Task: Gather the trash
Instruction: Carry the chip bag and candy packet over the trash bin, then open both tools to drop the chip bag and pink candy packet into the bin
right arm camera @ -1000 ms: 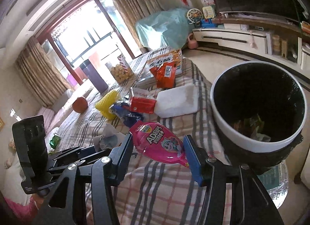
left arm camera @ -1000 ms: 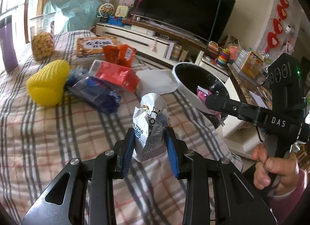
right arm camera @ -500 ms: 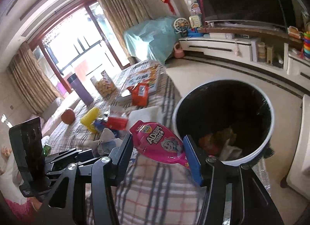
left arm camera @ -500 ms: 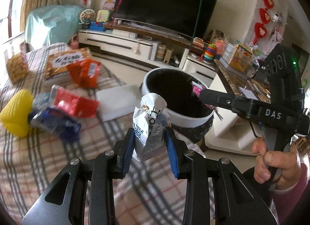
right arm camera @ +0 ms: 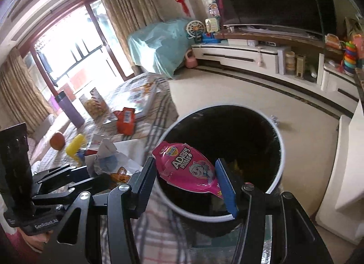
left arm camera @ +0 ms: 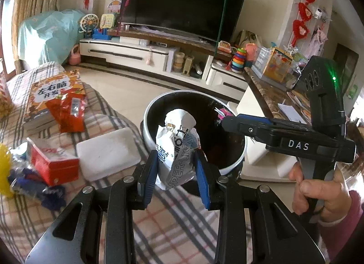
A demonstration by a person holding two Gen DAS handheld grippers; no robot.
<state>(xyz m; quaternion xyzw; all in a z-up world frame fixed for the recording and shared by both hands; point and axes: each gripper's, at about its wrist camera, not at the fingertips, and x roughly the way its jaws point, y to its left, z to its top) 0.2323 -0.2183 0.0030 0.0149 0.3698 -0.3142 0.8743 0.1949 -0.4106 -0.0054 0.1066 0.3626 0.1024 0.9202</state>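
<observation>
A living room fills the background: a large dark television point(left arm camera: 182, 7) stands on a white media cabinet point(left arm camera: 136, 56) across the upper half of the left wrist view, with red ornaments hanging on the walls. A table under a plaid cloth point(left arm camera: 173, 223) occupies the lower left of that frame. On it lie a picture book point(left arm camera: 49, 95) at left centre, an orange snack packet point(left arm camera: 67, 111) overlapping the book's lower edge, a red box point(left arm camera: 53, 164) lower left, and a white rectangular pad point(left arm camera: 108, 152) just right of the box. A round bin point(left arm camera: 151, 114), white-rimmed with a dark liner, sits at frame centre, at the table's far edge. The left gripper point(left arm camera: 176, 170) is clamped on a crumpled white wrapper point(left arm camera: 176, 143), both blue pads pressing its sides; the wrapper stands upright and shows in front of the bin's near rim. The right gripper point(right arm camera: 186, 178) grips a pink snack pouch point(right arm camera: 186, 166), the pads bearing on its two ends; in the right wrist view, the pouch lies across the lower left portion of the bin's opening, over the dark interior. In the left wrist view that gripper reaches in from the right edge, its tips over the bin, and a hand point(left arm camera: 316, 193) in a pink sleeve holds its handle at lower right. Some litter shows dimly at the bin's bottom; its kind cannot be told.
</observation>
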